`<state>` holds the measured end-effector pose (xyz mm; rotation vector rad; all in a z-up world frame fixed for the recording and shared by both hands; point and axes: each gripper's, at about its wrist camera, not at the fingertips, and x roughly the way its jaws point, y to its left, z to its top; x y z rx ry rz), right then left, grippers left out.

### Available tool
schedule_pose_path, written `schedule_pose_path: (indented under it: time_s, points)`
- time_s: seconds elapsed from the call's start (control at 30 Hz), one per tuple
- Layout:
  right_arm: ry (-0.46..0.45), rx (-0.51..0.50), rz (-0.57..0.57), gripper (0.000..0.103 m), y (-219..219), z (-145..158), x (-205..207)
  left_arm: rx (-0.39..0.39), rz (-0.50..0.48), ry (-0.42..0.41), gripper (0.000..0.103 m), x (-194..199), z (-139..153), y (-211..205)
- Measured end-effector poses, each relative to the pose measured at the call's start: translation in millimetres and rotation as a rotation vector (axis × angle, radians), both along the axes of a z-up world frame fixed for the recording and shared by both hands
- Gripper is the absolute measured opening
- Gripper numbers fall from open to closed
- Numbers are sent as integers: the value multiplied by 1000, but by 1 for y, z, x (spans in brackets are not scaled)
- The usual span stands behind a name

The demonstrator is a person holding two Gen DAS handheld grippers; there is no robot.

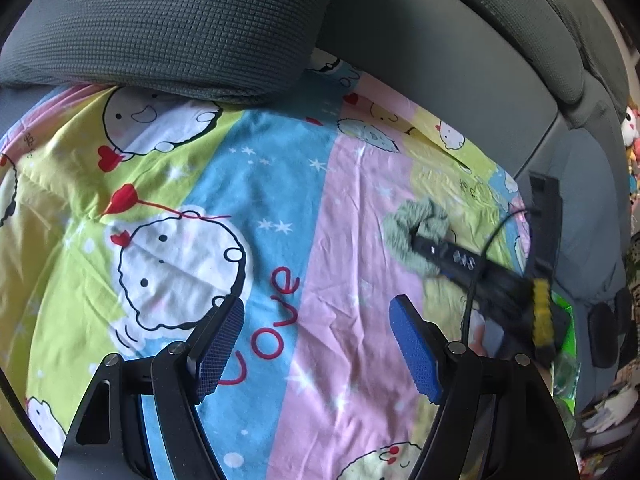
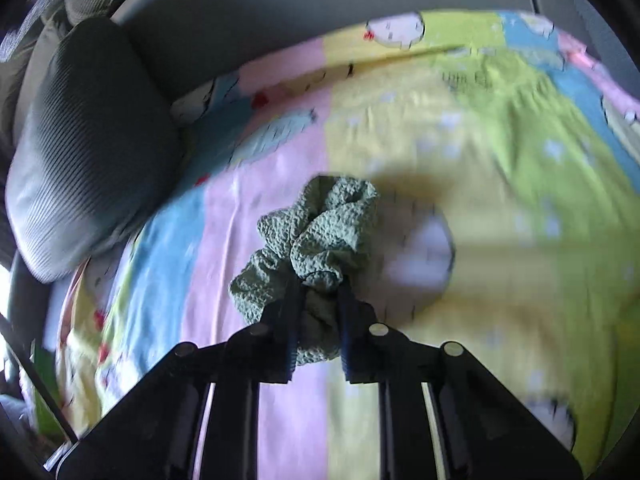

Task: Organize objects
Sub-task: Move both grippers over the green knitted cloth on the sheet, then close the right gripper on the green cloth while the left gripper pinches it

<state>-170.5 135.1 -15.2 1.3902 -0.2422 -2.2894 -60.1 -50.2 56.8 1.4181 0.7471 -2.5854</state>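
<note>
**Right tongs pinch the green scrunchie on the bed**

My right gripper (image 2: pixel 318 280) is clamped on the near loop of the green scrunchie (image 2: pixel 320 232), which lies on the cartoon bedsheet (image 2: pixel 500 200) near its pink and yellow stripes. My left gripper (image 1: pixel 316 344) hangs over the sheet with its 2 blue pads (image 1: pixel 416 354) apart and nothing between them. The grey pillow (image 1: pixel 160 24) sits well away. I judge the hold is only on a fold of cloth, so I should lift slowly and straight up, checking that no sheet comes with it.
</note>
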Motion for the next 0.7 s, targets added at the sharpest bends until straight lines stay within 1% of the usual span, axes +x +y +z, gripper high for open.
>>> schedule_pose_path:
  time_s: [0.13,0.17,0.23,0.33,0.43,0.5,0.57,0.63,0.67,0.7]
  points:
    - [-94,-37,37,16,12,1,30,-14,-1,-17,76,0,-4,1]
    - [-122,-61,39,16,17,2,40,-17,-2,-24,76,0,-6,2]
    - [-159,-92,44,15,25,1,58,-14,-2,-34,76,1,-8,1]
    - [-202,-103,36,15,34,3,85,-12,-4,-41,76,2,-11,3]
    - [-218,-67,72,16,31,7,108,13,-36,-55,76,2,-16,8]
    - [-204,-41,100,17,29,11,121,45,-56,-65,76,3,-18,12]
    - [-195,-17,118,18,29,13,133,56,-83,-66,76,5,-18,17]
    - [-207,-23,125,20,35,15,140,54,-112,-71,76,8,-19,24]
    - [-222,-32,123,23,38,16,144,53,-125,-74,76,9,-19,26]
    - [-232,-31,120,34,41,17,144,55,-136,-75,76,9,-20,29]
